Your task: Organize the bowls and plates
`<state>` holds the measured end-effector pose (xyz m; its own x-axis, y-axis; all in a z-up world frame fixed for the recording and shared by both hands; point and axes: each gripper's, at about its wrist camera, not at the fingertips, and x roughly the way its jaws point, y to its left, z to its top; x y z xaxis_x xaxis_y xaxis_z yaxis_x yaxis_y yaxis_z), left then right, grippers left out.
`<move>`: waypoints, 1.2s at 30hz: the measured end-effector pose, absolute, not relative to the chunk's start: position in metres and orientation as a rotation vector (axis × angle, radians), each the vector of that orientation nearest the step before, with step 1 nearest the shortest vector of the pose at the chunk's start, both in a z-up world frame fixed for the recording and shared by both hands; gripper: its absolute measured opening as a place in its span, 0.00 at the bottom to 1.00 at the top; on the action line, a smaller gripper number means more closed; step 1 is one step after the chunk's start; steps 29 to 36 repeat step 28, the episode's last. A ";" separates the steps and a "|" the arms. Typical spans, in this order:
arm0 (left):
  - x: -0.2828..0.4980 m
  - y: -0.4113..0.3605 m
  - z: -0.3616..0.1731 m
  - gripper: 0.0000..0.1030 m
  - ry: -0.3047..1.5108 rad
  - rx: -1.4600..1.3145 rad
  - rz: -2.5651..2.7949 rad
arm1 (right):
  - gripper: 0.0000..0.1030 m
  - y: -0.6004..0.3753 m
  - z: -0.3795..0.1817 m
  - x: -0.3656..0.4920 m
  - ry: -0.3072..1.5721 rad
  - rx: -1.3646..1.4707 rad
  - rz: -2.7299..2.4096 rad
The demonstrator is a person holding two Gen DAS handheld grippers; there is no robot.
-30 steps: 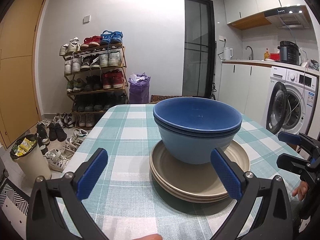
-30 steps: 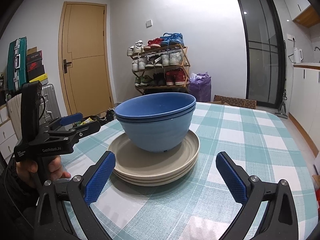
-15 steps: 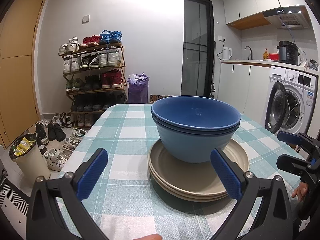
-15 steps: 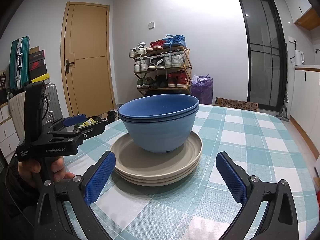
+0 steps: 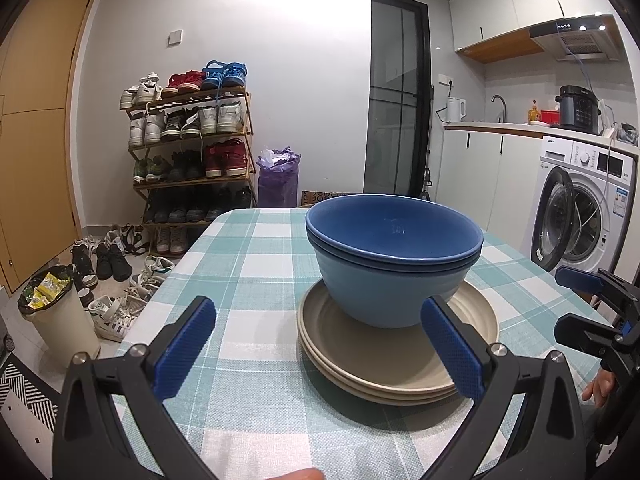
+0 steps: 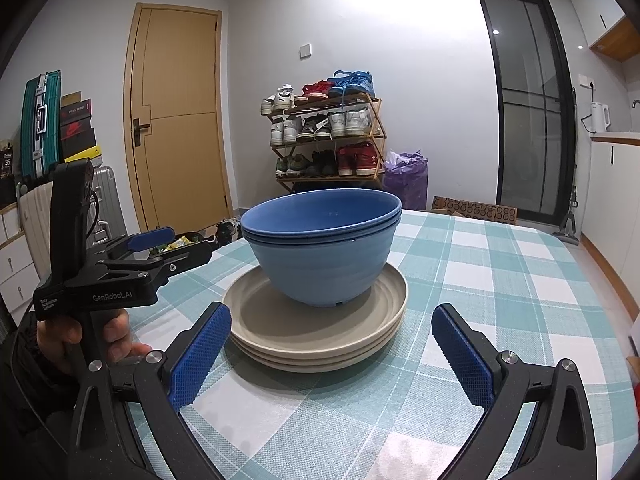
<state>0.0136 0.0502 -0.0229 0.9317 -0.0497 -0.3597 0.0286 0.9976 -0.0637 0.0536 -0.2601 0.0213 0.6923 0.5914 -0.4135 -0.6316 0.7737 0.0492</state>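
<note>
Two nested blue bowls point(image 5: 394, 258) point(image 6: 324, 250) sit on a stack of beige plates point(image 5: 384, 354) point(image 6: 316, 332) in the middle of the checked tablecloth point(image 5: 248, 264) point(image 6: 500, 280). My left gripper point(image 5: 320, 344) is open and empty, held back from the stack on its near left side. My right gripper point(image 6: 332, 348) is also open and empty, a short way in front of the plates. Each gripper shows in the other's view: the right one point(image 5: 588, 308) at the right edge, the left one point(image 6: 156, 250) at the left, held by a hand point(image 6: 76, 340).
Beyond the table stand a shoe rack point(image 5: 192, 148), a purple bag point(image 5: 278, 178) and a bin point(image 5: 56, 316) with shoes on the floor. A washing machine point(image 5: 580, 208) and kitchen counter are on the right. A door point(image 6: 176, 120) and suitcases point(image 6: 40, 124) are left.
Both grippers have risen slightly and drawn back a little from the stack; the bowls and plates have not moved. Both stay open.
</note>
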 end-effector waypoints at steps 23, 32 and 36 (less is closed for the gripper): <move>0.012 0.049 -0.022 1.00 0.364 -0.067 -0.057 | 0.99 -0.256 0.020 0.052 0.429 -0.104 0.706; 0.012 0.046 -0.024 1.00 0.370 -0.067 -0.070 | 0.99 -0.256 0.020 0.052 0.429 -0.104 0.705; 0.012 0.046 -0.024 1.00 0.370 -0.067 -0.070 | 0.99 -0.256 0.020 0.052 0.429 -0.104 0.705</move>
